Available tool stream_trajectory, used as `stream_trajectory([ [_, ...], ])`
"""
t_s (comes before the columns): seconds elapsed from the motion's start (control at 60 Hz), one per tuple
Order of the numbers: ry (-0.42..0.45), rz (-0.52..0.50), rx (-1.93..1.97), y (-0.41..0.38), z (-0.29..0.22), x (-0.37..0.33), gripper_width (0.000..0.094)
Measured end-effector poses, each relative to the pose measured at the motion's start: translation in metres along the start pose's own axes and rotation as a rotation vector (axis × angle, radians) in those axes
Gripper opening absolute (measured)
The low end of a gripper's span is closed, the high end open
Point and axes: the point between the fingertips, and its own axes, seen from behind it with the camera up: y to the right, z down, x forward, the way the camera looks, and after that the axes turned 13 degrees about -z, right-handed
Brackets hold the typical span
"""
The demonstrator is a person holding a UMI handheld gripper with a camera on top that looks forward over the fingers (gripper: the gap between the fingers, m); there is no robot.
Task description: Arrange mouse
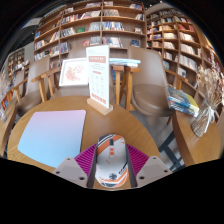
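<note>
A white mouse (111, 160) with orange and dark markings sits between my gripper's (111, 165) two fingers. Both magenta pads (87, 157) press against its sides, and the mouse is held above the round wooden table (150, 125). A pale blue mouse mat (52, 135) lies on the table ahead and to the left of the fingers.
An upright white sign card (99, 78) stands on the table beyond the fingers. Wooden chairs (130, 85) stand behind the table. Bookshelves (95, 25) fill the background. A stack of books (185, 103) lies at the right.
</note>
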Motion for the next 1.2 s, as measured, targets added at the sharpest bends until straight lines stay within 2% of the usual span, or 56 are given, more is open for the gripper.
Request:
stream_trajectory([
  [0.1,-0.026,0.017,-0.020,-0.004,0.000,-0.004,0.0446],
  [0.25,0.043,0.015,-0.092,-0.029,-0.046,-0.021,0.0432],
  [0.433,0.065,-0.075,-0.098,-0.112,-0.084,0.001,0.0431],
  [0.617,-0.015,-0.149,-0.058,-0.188,-0.062,0.053,0.0433],
  [0.75,-0.062,-0.142,-0.042,-0.207,-0.038,0.076,0.0434],
  [0.9,-0.032,-0.114,-0.044,-0.207,-0.038,0.078,0.0547],
  [0.967,-0.019,-0.084,-0.023,-0.202,-0.040,0.069,0.0756],
  [1.017,0.002,-0.087,-0.009,-0.205,-0.045,0.058,0.0845],
  [1.2,0.077,-0.106,-0.016,-0.217,-0.043,-0.029,0.0853],
])
